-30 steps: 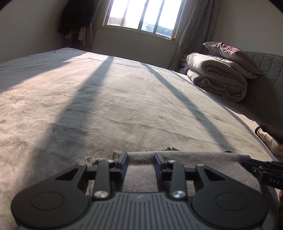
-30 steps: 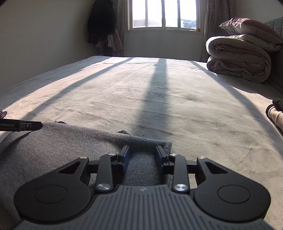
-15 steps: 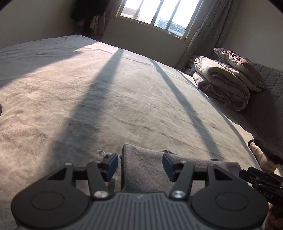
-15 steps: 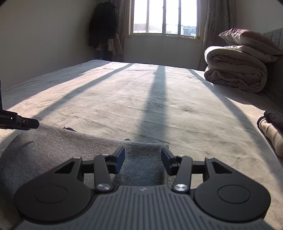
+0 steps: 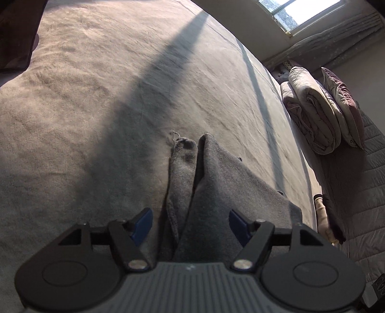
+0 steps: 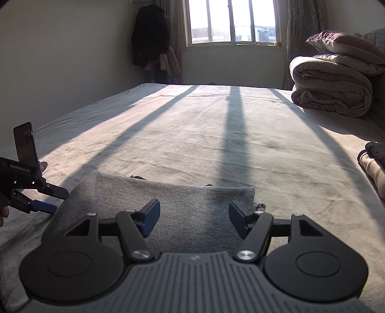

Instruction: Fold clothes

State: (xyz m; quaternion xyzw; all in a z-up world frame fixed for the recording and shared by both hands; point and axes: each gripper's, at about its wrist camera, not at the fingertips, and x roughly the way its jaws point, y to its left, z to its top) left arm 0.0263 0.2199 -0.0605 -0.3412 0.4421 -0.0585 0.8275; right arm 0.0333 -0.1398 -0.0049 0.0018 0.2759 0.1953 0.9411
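A folded grey garment (image 6: 173, 202) lies flat on the bed (image 6: 216, 134) near its front edge. In the left wrist view the same grey garment (image 5: 216, 187) shows a raised fold along its left side, with a frayed corner at the far end. My left gripper (image 5: 190, 224) hovers over that side, its jaws opening, pads clear of the cloth. My right gripper (image 6: 193, 216) stands above the garment's right part, jaws also opening, nothing pressed between them. The left gripper (image 6: 54, 198) shows at the left edge of the right wrist view, beside the garment's left end.
A rolled quilt (image 6: 329, 89) with a pillow on top sits at the far right of the bed. Folded clothes (image 6: 373, 166) lie at the right edge. Dark coats (image 6: 149, 38) hang in the far corner beside the window (image 6: 231, 21).
Both grippers have let go of the garment and spread their jaws. The left gripper rolled and tipped downward over the left fold. The right gripper rose and drew back a little.
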